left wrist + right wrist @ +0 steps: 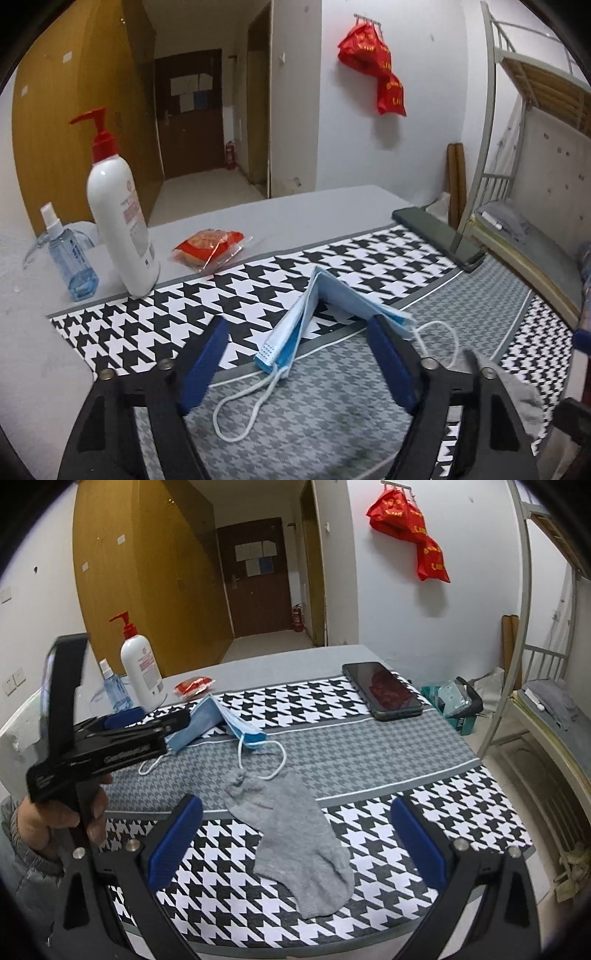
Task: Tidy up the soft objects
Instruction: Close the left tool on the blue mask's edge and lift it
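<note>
A light blue face mask [306, 317] stands folded like a tent on the houndstooth mat [147, 321], its white ear loops trailing toward me. My left gripper [299, 321] is open around it. The right pad meets the mask's right end and the left pad [207, 362] is clear of it. In the right wrist view the mask [218, 716] lies just past the left gripper [155, 716], which a hand holds. A grey sock [295, 842] lies flat on the mat between the pads of my open right gripper [295, 801], untouched by either pad.
A white pump bottle [118, 229], a blue spray bottle [70, 254] and a red snack packet [208, 245] stand at the table's far left. A dark phone [382, 690] lies at the far right. A bunk bed frame [524, 627] stands beyond the right edge.
</note>
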A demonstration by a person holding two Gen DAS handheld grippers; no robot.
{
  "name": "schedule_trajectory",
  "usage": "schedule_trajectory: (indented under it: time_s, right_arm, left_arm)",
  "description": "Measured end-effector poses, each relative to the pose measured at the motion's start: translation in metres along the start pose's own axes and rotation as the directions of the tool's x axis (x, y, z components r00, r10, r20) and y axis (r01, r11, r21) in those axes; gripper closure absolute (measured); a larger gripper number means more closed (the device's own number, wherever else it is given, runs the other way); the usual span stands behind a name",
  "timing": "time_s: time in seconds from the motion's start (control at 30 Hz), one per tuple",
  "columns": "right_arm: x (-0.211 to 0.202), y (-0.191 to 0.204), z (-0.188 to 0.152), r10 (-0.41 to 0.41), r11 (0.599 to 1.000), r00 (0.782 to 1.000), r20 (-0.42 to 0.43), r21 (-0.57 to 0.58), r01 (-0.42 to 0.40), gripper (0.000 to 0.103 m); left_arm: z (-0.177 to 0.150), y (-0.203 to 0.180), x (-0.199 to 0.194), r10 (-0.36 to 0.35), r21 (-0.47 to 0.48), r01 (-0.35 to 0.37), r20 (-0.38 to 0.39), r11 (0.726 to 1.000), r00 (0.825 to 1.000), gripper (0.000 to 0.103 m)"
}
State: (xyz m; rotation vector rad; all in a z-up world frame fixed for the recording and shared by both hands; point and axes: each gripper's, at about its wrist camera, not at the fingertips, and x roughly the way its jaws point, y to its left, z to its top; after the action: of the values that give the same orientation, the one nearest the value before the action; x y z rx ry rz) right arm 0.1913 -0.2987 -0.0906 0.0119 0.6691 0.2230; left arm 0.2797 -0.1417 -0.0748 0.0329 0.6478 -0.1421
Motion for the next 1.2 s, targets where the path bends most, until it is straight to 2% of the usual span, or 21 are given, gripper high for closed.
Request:
schedule_trajectory:
  time_s: [0.3,0.37,0.6,0.73,0.87,0.93,1.0,1.07,1.2]
  right_arm:
    - [0.007,-0.003,0.004,0.02,1.0,1.0,-0.007,-0.012,-0.02,0.0]
    - [0.008,-0.005,0.005,0.021,1.0,1.0,-0.01,-0.012,-0.021,0.0]
    - [0.013,-0.004,0.003,0.014,1.0,0.999,-0.034,-0.023,-0.015,0.0]
    - [0.018,-0.003,0.001,0.009,0.999,0.999,-0.05,-0.034,-0.011,0.0]
    - [0.022,-0.004,-0.001,0.012,0.999,0.998,-0.064,-0.03,-0.013,0.0]
    - [0.024,-0.002,-0.003,0.012,0.999,0.997,-0.072,-0.03,-0.014,0.0]
    - [0.024,-0.001,-0.003,0.015,0.999,0.997,-0.075,-0.03,-0.018,0.0]
    - [0.023,0.002,-0.002,0.01,0.999,0.997,-0.072,-0.037,-0.013,0.0]
    - [0.02,0.004,-0.002,0.005,1.0,0.998,-0.068,-0.028,-0.007,0.0]
  left_arm:
    - [0.004,0.004,0.022,-0.018,-0.013,0.018,-0.068,1.0,0.997,0.029]
    - [0.005,0.002,0.027,-0.021,-0.006,0.021,-0.08,1.0,0.997,0.035]
    - [0.004,0.004,0.041,-0.028,-0.02,0.026,-0.136,0.999,0.99,0.042]
    - [0.003,0.006,0.049,-0.04,-0.032,0.035,-0.17,0.999,0.985,0.055]
    - [0.002,0.005,0.06,-0.049,-0.034,0.043,-0.22,0.998,0.974,0.074]
    - [0.002,0.004,0.062,-0.058,-0.041,0.05,-0.216,0.998,0.975,0.082]
    - [0.002,0.003,0.064,-0.069,-0.041,0.062,-0.217,0.997,0.974,0.085]
    - [0.002,0.005,0.063,-0.087,-0.055,0.077,-0.207,0.995,0.974,0.093]
    - [0.003,0.011,0.052,-0.116,-0.088,0.104,-0.151,0.991,0.982,0.096]
